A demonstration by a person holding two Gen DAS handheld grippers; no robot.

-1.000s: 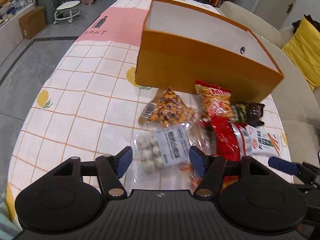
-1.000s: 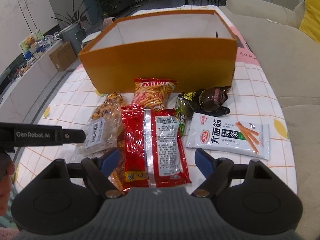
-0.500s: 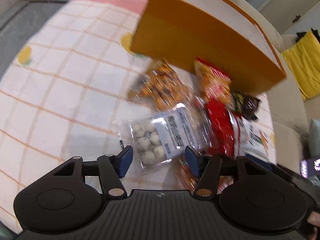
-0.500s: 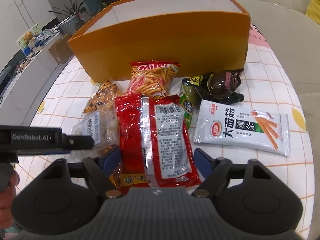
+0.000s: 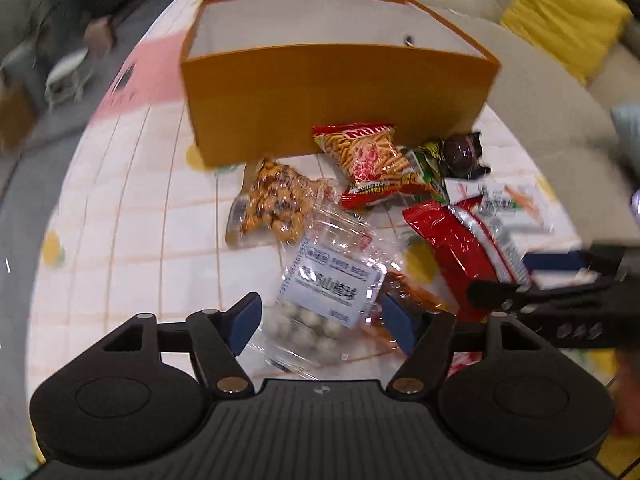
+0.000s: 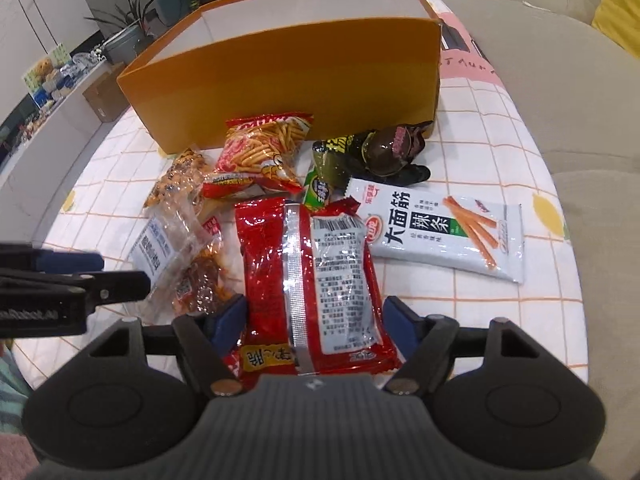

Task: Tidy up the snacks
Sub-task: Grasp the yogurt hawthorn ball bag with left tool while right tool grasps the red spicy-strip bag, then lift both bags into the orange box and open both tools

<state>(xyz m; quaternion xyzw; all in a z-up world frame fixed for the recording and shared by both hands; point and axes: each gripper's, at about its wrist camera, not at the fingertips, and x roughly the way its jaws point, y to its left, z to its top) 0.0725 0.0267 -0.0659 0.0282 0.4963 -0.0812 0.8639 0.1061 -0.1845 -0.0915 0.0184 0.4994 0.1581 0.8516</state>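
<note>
Blue pads are tipping both tools. The left tool (image 5: 320, 320) is spreading its jaws wider around a clear bag of white balls (image 5: 320, 300), which is lying between the pads with a gap on each side. The right tool (image 6: 314, 320) is also easing its jaws apart, with the near end of a red foil packet (image 6: 312, 280) sitting between its pads; whether the pads are touching the foil cannot be told.

Just left of the red packet, a small pack of reddish-orange strips (image 6: 202, 276) is lying partly under the clear bag. Farther off, a clear bag of brown nuggets (image 5: 272, 204) is resting on the left, and a red bag of orange sticks (image 6: 260, 156) is lying just in front of the orange box (image 6: 288, 80). A dark wrapped snack (image 6: 384, 152) and a green packet (image 6: 324, 176) are sitting beside it, and a white packet with orange sticks printed on it (image 6: 440, 232) is lying to the right.

Everything is resting on the checked surface (image 6: 500, 152), outside the box
</note>
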